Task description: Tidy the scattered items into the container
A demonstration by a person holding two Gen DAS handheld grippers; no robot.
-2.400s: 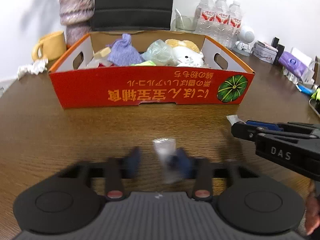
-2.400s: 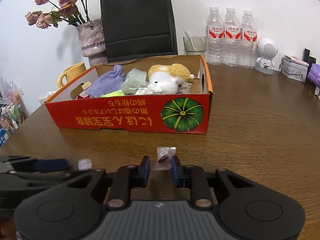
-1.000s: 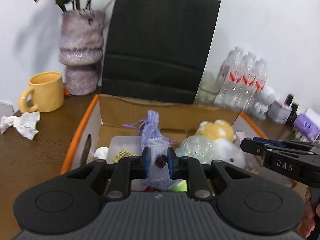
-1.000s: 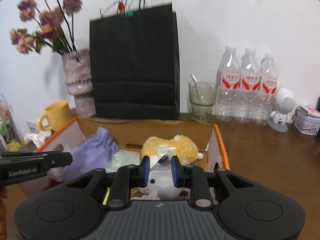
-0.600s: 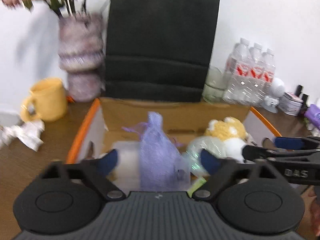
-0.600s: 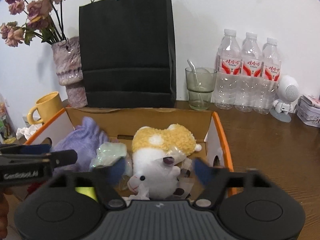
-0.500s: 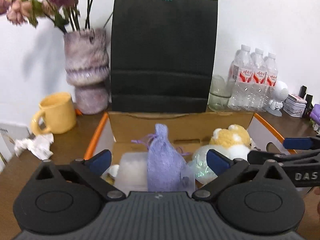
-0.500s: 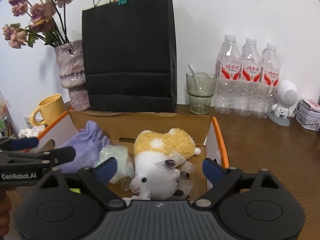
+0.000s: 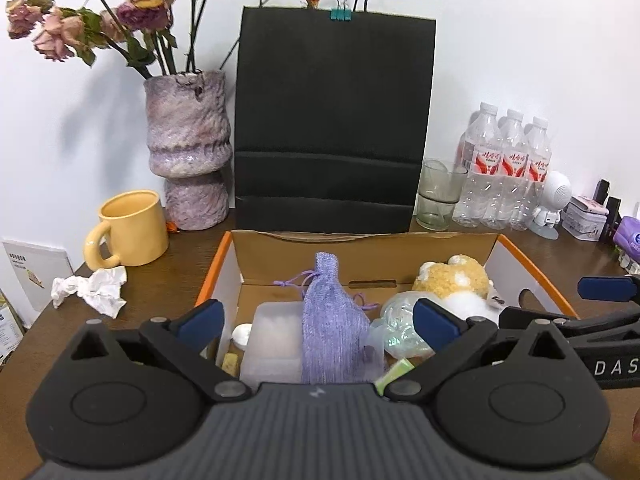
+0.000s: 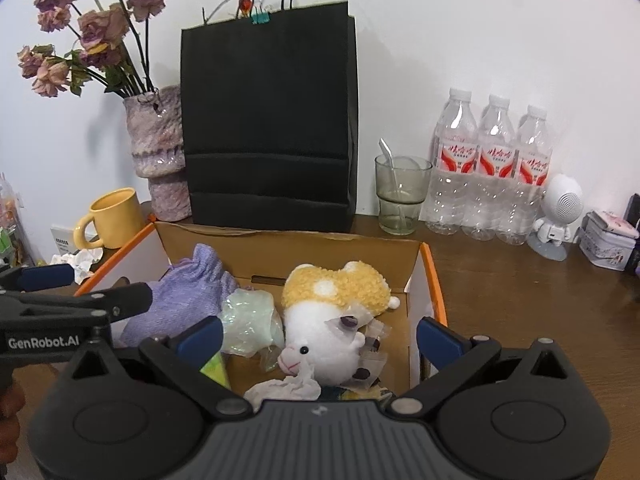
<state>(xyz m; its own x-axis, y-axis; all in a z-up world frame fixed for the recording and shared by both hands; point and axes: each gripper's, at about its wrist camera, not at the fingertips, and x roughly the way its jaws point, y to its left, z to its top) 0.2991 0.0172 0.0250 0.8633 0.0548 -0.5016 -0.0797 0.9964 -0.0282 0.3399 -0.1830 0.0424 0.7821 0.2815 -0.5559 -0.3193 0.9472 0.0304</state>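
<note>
Left gripper [image 9: 316, 316]: your jaws gape empty over the box [image 9: 360, 246]
Right gripper [image 10: 318, 334]: wide open above the plush toy [image 10: 332, 312], seemingly untouched

So it's a dark brown wooden table [image 10: 520, 280] pushed up to a white wall. Sitting on it: an open cardboard box [image 9: 532, 276] with orange edges, a tall black paper bag [image 9: 332, 128] right behind it, and a purple mottled vase [image 9: 188, 152] with dried roses to the bag's left. A yellow mug [image 9: 132, 228] stands near the vase, crumpled white paper [image 9: 92, 288] just in front of it. Right of the bag there's a glass [image 10: 402, 196], three water bottles [image 10: 492, 172], a little white robot figure [image 10: 558, 216] and a small tin [image 10: 608, 244].
</note>
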